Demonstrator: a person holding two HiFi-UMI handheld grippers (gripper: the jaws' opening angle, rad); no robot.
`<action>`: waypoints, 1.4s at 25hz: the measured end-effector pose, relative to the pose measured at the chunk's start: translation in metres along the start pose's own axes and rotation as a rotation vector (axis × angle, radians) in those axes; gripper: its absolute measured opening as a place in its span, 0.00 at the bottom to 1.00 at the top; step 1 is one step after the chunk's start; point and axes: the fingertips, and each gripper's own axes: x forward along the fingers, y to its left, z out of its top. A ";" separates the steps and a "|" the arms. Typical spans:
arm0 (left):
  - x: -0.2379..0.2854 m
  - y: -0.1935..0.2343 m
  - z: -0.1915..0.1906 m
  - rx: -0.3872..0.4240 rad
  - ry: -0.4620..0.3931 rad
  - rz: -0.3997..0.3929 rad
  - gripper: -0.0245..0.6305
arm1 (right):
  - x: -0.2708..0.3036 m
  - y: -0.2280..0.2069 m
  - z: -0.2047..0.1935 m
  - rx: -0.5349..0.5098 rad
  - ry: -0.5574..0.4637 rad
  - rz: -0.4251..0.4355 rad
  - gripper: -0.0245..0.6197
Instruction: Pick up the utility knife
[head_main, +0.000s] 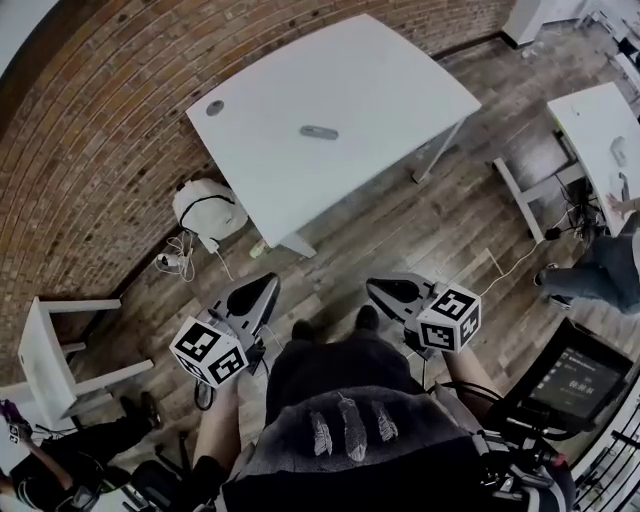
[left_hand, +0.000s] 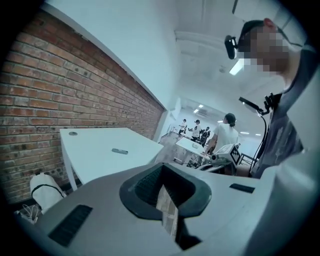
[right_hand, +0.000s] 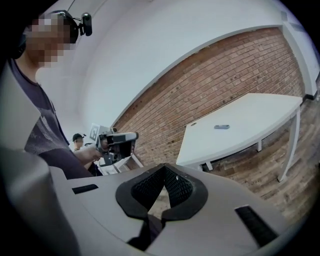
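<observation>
The utility knife (head_main: 319, 132) is a small grey bar lying flat near the middle of the white table (head_main: 400, 80), which stands against the brick wall. Both grippers hang over the wooden floor, well short of the table. My left gripper (head_main: 266, 287) is shut with nothing in it and points toward the table's near corner. My right gripper (head_main: 379, 289) is likewise shut and empty. In the left gripper view the knife (left_hand: 119, 151) lies far ahead, beyond the closed jaws of the left gripper (left_hand: 164, 186). From the right gripper (right_hand: 162, 192) the knife (right_hand: 221, 127) shows small on the distant tabletop.
A white bag (head_main: 205, 208) and loose cables (head_main: 175, 262) lie on the floor by the table's left leg. A grey round disc (head_main: 215, 107) sits at the table's far left corner. A second white table (head_main: 605, 130) and a person (head_main: 600, 270) are at right; a white bench (head_main: 50, 350) at left.
</observation>
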 end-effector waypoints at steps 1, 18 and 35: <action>0.003 0.000 -0.001 0.007 0.004 0.014 0.03 | -0.002 0.000 0.001 -0.007 0.018 0.023 0.02; 0.005 0.121 0.028 0.008 -0.065 0.015 0.03 | 0.093 0.000 0.094 -0.172 0.047 0.045 0.02; 0.039 0.193 0.063 -0.022 -0.080 -0.073 0.03 | 0.163 -0.040 0.141 -0.321 0.160 -0.060 0.02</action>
